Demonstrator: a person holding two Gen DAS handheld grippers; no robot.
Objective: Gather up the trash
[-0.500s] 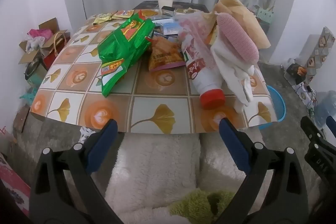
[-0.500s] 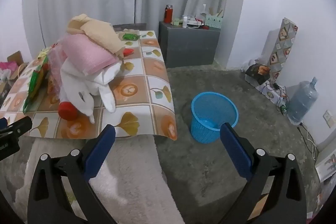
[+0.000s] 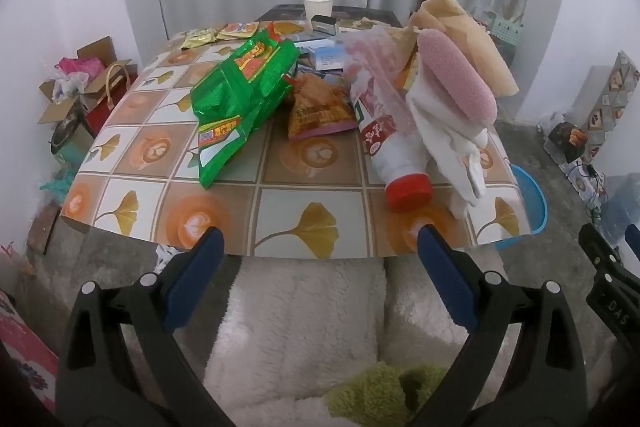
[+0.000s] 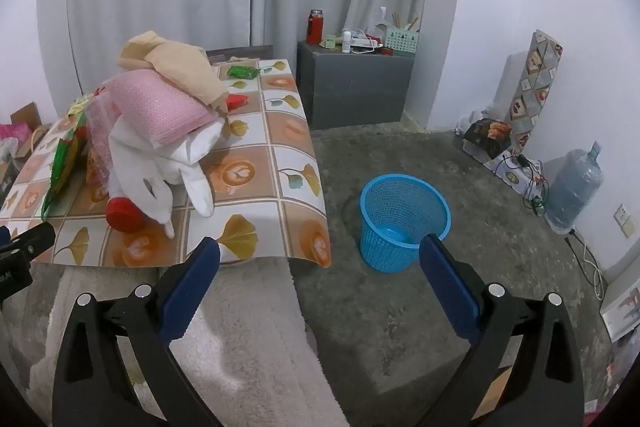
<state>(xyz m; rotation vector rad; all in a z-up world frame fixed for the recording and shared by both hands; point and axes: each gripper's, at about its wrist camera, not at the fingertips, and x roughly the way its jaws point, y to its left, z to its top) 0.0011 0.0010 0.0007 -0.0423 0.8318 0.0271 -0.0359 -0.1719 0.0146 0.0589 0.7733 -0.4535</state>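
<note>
The left gripper (image 3: 316, 247) and right gripper (image 4: 320, 259) both stand wide open and hold nothing; the green snack bag (image 3: 240, 95) lies far-left on the table (image 3: 280, 195) (probably out of reach).

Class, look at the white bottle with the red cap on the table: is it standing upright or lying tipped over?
Tipped over. The white bottle lies on its side on the table, red cap toward the near edge.

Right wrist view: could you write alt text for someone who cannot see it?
An open hand-held gripper hangs empty above grey floor, facing a blue mesh basket standing empty beside a patterned table. A white red-capped bottle, cloths and snack bags clutter the table.
</note>
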